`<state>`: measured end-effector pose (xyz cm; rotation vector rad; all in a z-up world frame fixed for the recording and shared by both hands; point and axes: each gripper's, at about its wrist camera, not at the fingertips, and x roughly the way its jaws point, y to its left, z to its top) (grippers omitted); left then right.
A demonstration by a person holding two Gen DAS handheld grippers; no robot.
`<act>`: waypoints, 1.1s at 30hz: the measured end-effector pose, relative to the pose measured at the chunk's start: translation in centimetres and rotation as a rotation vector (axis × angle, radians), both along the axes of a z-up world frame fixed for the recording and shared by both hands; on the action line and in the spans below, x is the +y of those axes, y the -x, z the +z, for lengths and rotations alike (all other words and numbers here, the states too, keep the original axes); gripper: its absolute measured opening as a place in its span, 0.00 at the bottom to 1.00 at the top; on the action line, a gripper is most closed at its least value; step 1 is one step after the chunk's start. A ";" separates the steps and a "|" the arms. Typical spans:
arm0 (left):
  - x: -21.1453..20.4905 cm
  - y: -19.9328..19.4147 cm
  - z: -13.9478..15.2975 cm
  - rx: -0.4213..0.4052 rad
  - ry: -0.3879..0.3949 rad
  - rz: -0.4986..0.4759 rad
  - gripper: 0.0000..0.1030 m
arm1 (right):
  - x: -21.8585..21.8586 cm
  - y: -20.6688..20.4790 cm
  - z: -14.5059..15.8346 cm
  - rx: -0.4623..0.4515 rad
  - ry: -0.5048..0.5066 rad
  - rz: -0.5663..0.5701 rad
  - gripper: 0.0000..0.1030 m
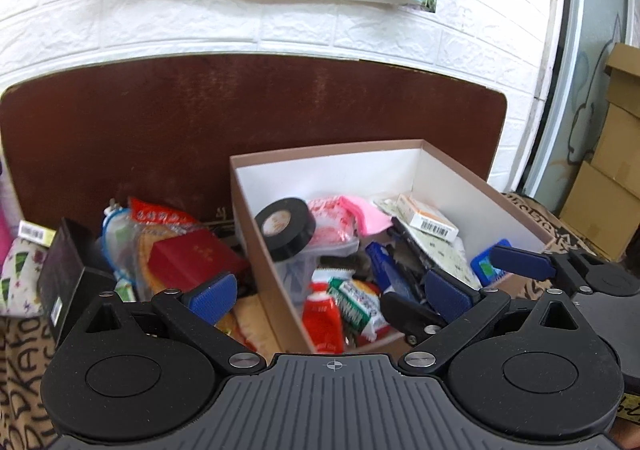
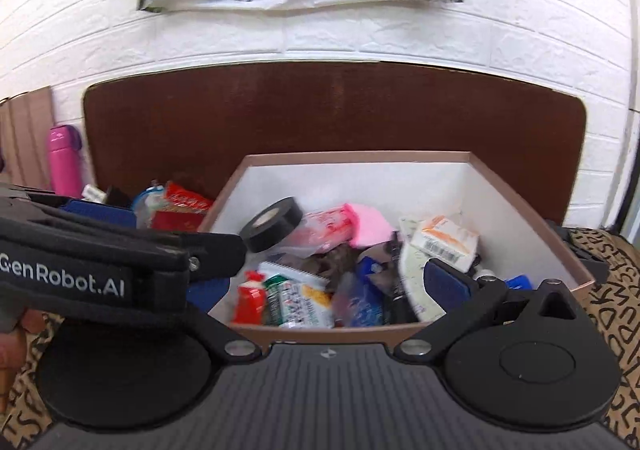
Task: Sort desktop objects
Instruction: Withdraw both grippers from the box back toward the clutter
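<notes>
An open cardboard box (image 1: 448, 159) (image 2: 520, 201) with white inner walls holds several items: a black tape roll (image 1: 286, 228) (image 2: 272, 223), a pink packet (image 1: 344, 219) (image 2: 352, 223), a white-orange carton (image 1: 430, 219) (image 2: 444, 240), a red tube (image 1: 322, 320) (image 2: 248, 300) and a green-white snack pack (image 1: 354, 304) (image 2: 296, 300). My left gripper (image 1: 330, 296) is open and empty, straddling the box's left wall. My right gripper (image 2: 326, 286) is open and empty over the box's front; it also shows in the left wrist view (image 1: 520, 262). A red box (image 1: 192, 260) lies left of the cardboard box.
A black box (image 1: 70, 274), a floral pouch (image 1: 20, 274) and snack bags (image 1: 160, 215) lie left of the cardboard box. A pink bottle (image 2: 64, 163) stands at far left. A brown headboard (image 1: 256, 109) and white brick wall stand behind. Cardboard cartons (image 1: 616, 169) are stacked at right.
</notes>
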<state>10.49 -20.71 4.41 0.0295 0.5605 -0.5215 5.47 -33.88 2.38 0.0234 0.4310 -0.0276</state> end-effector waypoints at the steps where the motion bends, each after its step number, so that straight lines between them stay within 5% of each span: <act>1: 0.3 0.3 0.0 0.001 0.003 0.005 1.00 | 0.4 0.2 0.0 0.001 0.000 0.010 1.00; 33: 13.2 2.3 -2.8 0.120 0.133 0.251 1.00 | 12.2 -0.2 -1.0 0.067 0.052 0.301 1.00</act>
